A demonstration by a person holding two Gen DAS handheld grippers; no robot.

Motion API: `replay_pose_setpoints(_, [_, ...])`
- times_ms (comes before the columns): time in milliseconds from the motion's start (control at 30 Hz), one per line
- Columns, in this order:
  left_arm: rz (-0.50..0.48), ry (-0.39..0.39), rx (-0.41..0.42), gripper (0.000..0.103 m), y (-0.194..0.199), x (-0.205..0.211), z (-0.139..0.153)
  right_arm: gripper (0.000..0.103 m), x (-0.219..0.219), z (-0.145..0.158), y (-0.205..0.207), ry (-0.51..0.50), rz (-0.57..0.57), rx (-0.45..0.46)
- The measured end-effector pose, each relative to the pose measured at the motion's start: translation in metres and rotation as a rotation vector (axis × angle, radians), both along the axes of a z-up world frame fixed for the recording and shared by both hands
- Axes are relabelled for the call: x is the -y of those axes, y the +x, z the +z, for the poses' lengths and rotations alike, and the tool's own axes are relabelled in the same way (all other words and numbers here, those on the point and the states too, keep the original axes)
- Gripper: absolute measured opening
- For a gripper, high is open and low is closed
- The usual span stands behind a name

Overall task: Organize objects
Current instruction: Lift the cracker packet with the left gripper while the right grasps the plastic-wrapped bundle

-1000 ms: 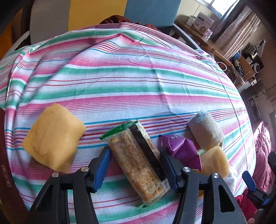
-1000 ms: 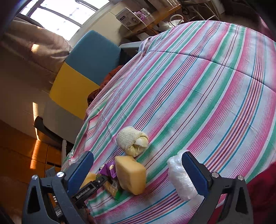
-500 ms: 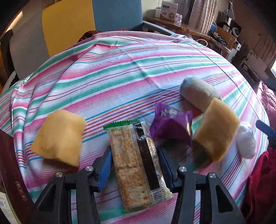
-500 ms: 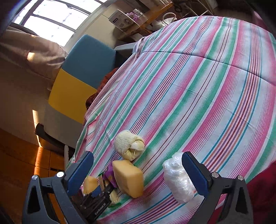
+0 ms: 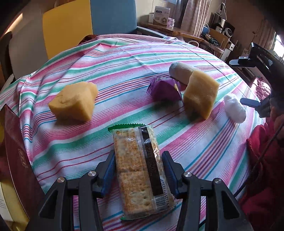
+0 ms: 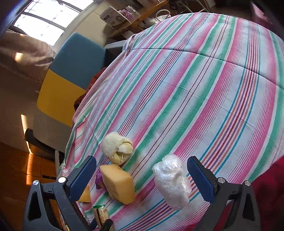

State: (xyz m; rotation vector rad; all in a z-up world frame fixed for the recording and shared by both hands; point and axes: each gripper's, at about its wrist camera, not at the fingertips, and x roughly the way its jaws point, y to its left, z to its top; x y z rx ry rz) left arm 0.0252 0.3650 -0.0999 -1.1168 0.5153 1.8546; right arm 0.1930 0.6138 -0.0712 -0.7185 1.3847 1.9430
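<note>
My left gripper (image 5: 139, 173) is shut on a cracker packet (image 5: 140, 170) and holds it above the striped tablecloth (image 5: 124, 71). On the cloth lie a yellow sponge (image 5: 73, 103) at left, a purple wrapper (image 5: 164, 88), a rolled beige sock (image 5: 181, 72), a second yellow sponge (image 5: 200, 94) and a white plastic bundle (image 5: 234, 108). My right gripper (image 6: 142, 179) is open; the second sponge (image 6: 118, 183) and the white bundle (image 6: 171, 181) lie between its fingers (image 6: 200, 179). The sock (image 6: 117, 150) sits just beyond.
A dark red box (image 5: 16, 156) stands at the table's left edge. A blue and yellow chair (image 5: 88, 23) stands behind the table. Red cloth (image 5: 262, 168) hangs at the right edge. Shelves with boxes (image 5: 161, 16) line the far wall.
My left gripper has lifted the cracker packet and drawn it back from the purple wrapper. The right gripper has barely moved.
</note>
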Motion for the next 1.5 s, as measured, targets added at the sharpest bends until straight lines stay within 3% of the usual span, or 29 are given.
replay_pose_setpoints(233, [0.011, 0.026, 0.008, 0.051, 0.001, 0.007, 0.000, 0.102, 0.003, -0.012, -0.015, -0.022, 0.040, 0.169])
replay_pose_setpoints(433, [0.017, 0.045, 0.027, 0.051, 0.000, 0.011, 0.000, 0.083, 0.006, -0.021, -0.025, -0.008, 0.079, 0.318])
replay_pose_setpoints(533, [0.019, 0.051, 0.030, 0.051, -0.001, 0.011, 0.000, 0.081, 0.008, -0.026, -0.031, -0.007, 0.112, 0.371])
replay_pose_setpoints(567, [0.018, 0.052, 0.030, 0.051, -0.001, 0.011, 0.000, 0.077, 0.010, -0.025, -0.034, 0.011, 0.121, 0.391])
replay_pose_setpoints(633, [0.016, 0.052, 0.027, 0.051, 0.000, 0.011, -0.001, 0.053, 0.014, -0.026, -0.038, 0.044, 0.141, 0.444])
replay_pose_setpoints(700, [0.015, 0.054, 0.026, 0.051, 0.000, 0.013, 0.000, 0.037, 0.016, -0.025, -0.042, 0.078, 0.153, 0.479])
replay_pose_setpoints(1500, [-0.001, 0.051, 0.004, 0.050, 0.002, 0.014, -0.002, 0.037, 0.012, -0.026, -0.036, 0.129, 0.202, 0.476])
